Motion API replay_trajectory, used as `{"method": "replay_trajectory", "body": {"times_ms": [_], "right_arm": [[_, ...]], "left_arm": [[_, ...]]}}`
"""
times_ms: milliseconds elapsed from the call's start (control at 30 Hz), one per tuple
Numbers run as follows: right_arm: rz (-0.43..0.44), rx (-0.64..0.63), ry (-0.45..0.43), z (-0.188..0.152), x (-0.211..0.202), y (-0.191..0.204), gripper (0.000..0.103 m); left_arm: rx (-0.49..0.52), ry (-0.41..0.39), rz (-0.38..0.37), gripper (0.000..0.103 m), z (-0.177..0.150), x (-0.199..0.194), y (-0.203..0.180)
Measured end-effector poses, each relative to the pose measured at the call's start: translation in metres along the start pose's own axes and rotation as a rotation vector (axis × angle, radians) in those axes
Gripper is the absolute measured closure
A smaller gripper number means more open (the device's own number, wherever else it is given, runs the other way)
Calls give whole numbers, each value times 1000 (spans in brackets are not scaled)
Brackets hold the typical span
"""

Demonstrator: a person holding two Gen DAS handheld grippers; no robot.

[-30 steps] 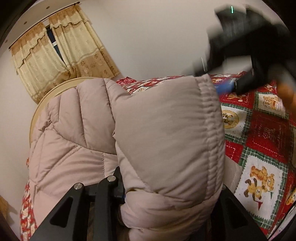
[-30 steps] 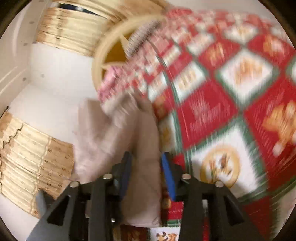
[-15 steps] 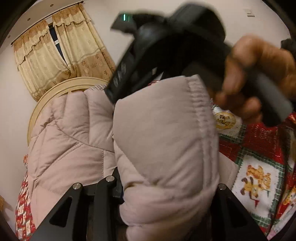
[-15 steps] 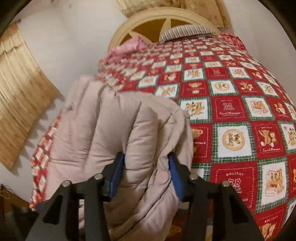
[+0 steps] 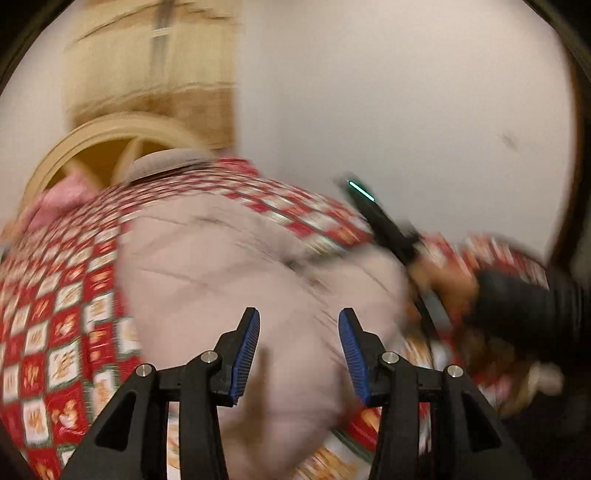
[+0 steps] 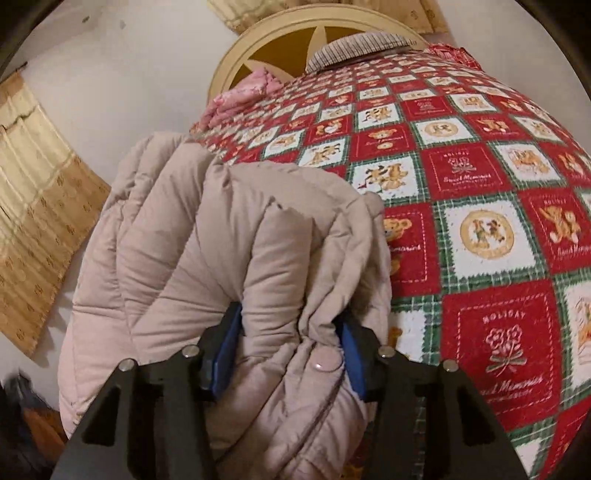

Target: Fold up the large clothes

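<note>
A beige quilted puffer jacket (image 6: 207,251) lies bunched on the bed's red, green and white bear-print quilt (image 6: 480,177). My right gripper (image 6: 288,350) is shut on a thick fold of the jacket near a snap button. In the blurred left wrist view the jacket (image 5: 229,266) lies spread on the quilt (image 5: 62,295). My left gripper (image 5: 298,339) hangs open and empty above it. The right-hand gripper (image 5: 384,225) and the hand holding it show at the jacket's right edge.
A cream round headboard (image 6: 295,33) stands at the bed's far end, with a striped pillow (image 6: 362,44) and a pink cloth (image 6: 240,92) below it. Tan curtains (image 6: 33,192) hang on the left wall. White wall lies beyond the bed.
My left gripper has let go of the jacket and pulled back, now open above it. The right gripper has closed on a fold and still holds it.
</note>
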State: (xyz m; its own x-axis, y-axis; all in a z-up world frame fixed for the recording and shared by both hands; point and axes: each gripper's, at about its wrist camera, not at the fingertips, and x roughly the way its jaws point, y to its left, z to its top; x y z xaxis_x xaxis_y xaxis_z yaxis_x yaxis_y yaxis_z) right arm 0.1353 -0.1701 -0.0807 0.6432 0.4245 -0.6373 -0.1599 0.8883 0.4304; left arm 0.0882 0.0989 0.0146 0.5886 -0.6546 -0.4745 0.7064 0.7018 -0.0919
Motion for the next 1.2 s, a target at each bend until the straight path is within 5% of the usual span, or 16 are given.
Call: {"method": "replay_trajectory", "body": {"times_ms": [100,200,333,467,567,733,967,1133,1200], "right_arm": [[11,34,-29,-6,-1,-1,52],[20,61,-53,-10,-4,0,51],[27,76,-69,-15,-7,1,52],[46,113,-78,-17,-7,-9,52],[83,148,-87,-18,-5,-17,52],[64,145,-94,-14,-12,-18,52],[-38,11,-165,-18,-89,15,49],[-8,-83,-195,-46,-130,52,49],[10,-80,-167,-56,-126,55,63]], "left_arm": [[-171,-46,105,49,43,23,48],[-235,-36,124,49,73,71,65],[-219,83,176,49,81,143,58],[-81,207,267,35,66,187,34],[6,225,381,34,52,205,29],[11,256,432,33,43,226,38],[67,279,521,33,36,243,30],[127,275,577,33,33,246,19],[133,274,582,33,32,245,18]]}}
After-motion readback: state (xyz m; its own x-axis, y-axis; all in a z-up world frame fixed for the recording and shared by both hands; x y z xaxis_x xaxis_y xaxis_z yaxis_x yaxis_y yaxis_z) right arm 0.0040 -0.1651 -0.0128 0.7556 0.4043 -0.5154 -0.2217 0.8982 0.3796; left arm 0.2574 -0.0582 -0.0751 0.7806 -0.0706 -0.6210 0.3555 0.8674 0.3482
